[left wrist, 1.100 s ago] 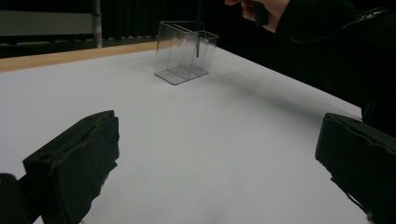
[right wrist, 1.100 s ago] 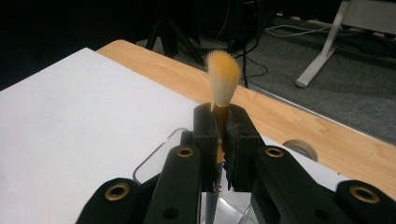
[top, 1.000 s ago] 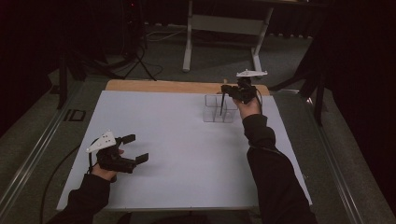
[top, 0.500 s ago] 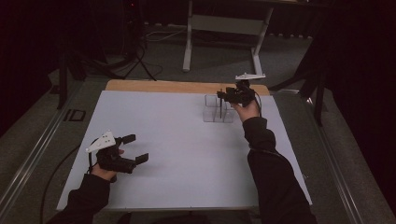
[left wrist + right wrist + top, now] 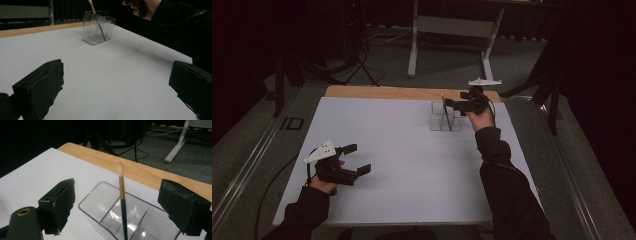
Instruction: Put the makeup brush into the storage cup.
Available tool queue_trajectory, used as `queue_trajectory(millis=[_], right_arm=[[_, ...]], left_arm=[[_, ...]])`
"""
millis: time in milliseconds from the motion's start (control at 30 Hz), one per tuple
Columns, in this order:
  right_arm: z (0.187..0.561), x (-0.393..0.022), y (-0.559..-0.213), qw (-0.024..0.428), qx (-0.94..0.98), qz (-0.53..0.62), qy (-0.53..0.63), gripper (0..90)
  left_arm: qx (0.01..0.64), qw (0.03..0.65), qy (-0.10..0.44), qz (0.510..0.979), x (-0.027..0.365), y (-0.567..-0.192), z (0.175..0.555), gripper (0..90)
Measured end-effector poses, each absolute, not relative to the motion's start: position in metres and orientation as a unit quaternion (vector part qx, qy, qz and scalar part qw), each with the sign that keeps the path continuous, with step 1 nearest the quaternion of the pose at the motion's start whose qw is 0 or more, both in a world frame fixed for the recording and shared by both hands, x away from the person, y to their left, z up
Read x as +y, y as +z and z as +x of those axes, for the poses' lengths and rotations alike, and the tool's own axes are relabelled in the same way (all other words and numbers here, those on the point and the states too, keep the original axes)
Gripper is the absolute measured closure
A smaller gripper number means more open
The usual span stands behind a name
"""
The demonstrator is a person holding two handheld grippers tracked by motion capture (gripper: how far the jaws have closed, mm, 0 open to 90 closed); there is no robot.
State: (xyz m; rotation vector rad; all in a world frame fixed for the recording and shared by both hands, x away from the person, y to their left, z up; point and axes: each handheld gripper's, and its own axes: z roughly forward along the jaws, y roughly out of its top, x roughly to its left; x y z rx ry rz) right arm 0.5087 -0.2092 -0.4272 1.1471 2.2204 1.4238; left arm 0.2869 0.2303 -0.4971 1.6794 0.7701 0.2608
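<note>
Now our right gripper point(image 5: 455, 105) hangs just over the clear organizer point(image 5: 445, 118), jaws just opened wide, nothing gripped. Brush point(image 5: 121, 195) stands free btw them, pale tip up, handle down in a middle compartment of the organizer. Our left gripper point(image 5: 357, 159) sits low over the white table point(image 5: 412, 165), jaws spread, empty, well apart from the organizer.
</note>
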Motion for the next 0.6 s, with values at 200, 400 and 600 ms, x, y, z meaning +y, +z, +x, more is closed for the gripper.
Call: queue_trajectory(millis=[200, 400, 600], right_arm=[[0.498, -0.209, -0.424, 0.13, 0.769, 0.382, 0.497, 14.2], [0.488, -0.214, -0.426, 0.128, 0.771, 0.369, 0.503, 14.1], [0.476, -0.22, -0.427, 0.133, 0.775, 0.367, 0.498, 14.1]], left_arm=[[0.33, 0.598, 0.11, 0.722, 0.229, -0.496, 0.286, 0.0], [0.332, 0.597, 0.112, 0.722, 0.23, -0.496, 0.285, 0.0], [0.332, 0.598, 0.112, 0.721, 0.23, -0.495, 0.285, 0.0]])
